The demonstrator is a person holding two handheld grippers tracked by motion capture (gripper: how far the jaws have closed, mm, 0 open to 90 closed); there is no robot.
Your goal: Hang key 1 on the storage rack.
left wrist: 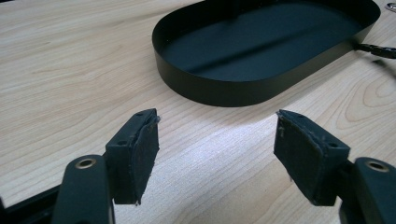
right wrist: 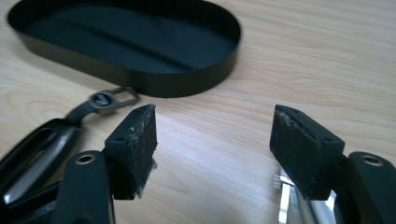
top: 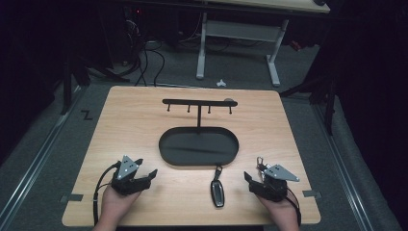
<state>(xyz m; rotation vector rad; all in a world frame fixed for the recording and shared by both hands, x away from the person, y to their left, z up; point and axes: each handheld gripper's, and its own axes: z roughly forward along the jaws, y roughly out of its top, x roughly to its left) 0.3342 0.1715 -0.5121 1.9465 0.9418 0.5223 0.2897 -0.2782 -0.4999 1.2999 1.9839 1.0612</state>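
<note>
Pale wood-grain table (top: 144, 120) sits in a dim room over grey carpet, with the white legs of another desk (top: 238, 45) behind it. Near the front edge, between the two hands, lies a black car key fob (top: 217, 191), long and glossy, with a short strap and a metal clasp (right wrist: 109, 99) pointing toward the tray. It rests flat on the wood, just left of the right gripper (top: 255, 182) and well apart from the left gripper (top: 148, 175).

Both grippers rest low at the table, each held from below by a hand; both have their jaws spread wide with nothing between the worn, rubbery black pads (left wrist: 142, 154). By the right gripper, something small and metallic, perhaps a key ring (top: 260, 161), glints, too blurred to make out.

Just beyond the fob stands a black oval tray (top: 166, 153) of thin matte metal with a low upright wall; its floor looks bare. From the tray's far side rises a slim post carrying a horizontal bar with small hooks (top: 198, 102). Nothing lies between the fob and either gripper.
</note>
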